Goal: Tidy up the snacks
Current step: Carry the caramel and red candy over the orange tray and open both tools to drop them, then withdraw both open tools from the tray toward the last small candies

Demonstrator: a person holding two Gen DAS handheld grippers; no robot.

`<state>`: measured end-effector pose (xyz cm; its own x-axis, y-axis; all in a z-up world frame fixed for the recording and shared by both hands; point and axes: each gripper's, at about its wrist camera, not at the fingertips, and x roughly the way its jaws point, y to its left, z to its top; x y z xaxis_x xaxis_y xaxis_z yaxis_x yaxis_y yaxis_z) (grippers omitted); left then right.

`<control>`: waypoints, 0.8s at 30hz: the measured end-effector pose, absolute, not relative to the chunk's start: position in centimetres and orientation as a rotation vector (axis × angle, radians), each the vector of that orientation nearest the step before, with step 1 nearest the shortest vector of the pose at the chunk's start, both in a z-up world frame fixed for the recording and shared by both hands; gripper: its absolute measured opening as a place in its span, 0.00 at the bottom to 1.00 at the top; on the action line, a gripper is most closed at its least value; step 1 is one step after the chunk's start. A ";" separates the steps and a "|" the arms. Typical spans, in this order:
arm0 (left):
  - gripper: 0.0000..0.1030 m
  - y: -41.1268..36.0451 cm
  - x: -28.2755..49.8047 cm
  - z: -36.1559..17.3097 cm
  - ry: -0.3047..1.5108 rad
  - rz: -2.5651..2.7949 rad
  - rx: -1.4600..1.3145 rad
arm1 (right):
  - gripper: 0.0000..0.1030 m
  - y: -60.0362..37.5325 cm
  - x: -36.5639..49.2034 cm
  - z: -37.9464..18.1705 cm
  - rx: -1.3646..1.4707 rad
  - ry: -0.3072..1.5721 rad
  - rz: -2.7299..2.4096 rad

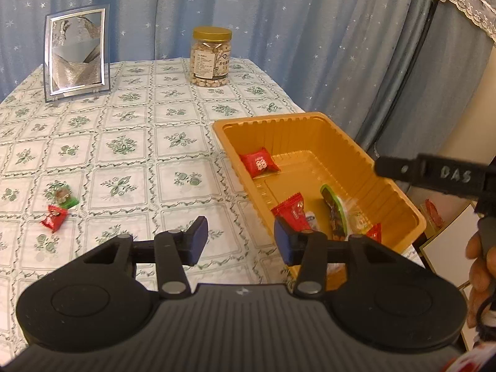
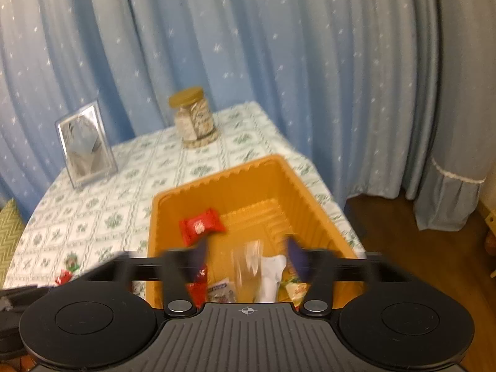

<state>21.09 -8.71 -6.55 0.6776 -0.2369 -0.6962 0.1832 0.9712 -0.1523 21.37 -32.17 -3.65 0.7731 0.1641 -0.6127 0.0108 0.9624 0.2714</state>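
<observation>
Both tongs, left [image 1: 241, 239] and right [image 2: 246, 259], hang spread and empty; below ours, the ribbed gold plastic tray [image 1: 313, 119] collects snacks, while two wrapped candies [image 1: 59, 207] wait leftward on the desk [image 1: 124, 130].

Snacks [image 1: 259, 162] in tray [image 1: 310, 119], jar [image 1: 210, 57] behind

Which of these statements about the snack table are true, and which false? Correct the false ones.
1. Two wrapped candies lie on the tablecloth outside the gold tray. True.
2. The nut jar has no lid. False: a gold lid is on it.
3. The left hand-held gripper grips a candy. False: its jaws are open and empty.
4. A picture frame stands upright near the curtain. True.
</observation>
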 end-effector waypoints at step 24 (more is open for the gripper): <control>0.59 -4.9 11.5 -1.2 0.705 -0.181 -0.046 | 0.63 -28.7 9.7 -0.1 0.283 0.724 0.078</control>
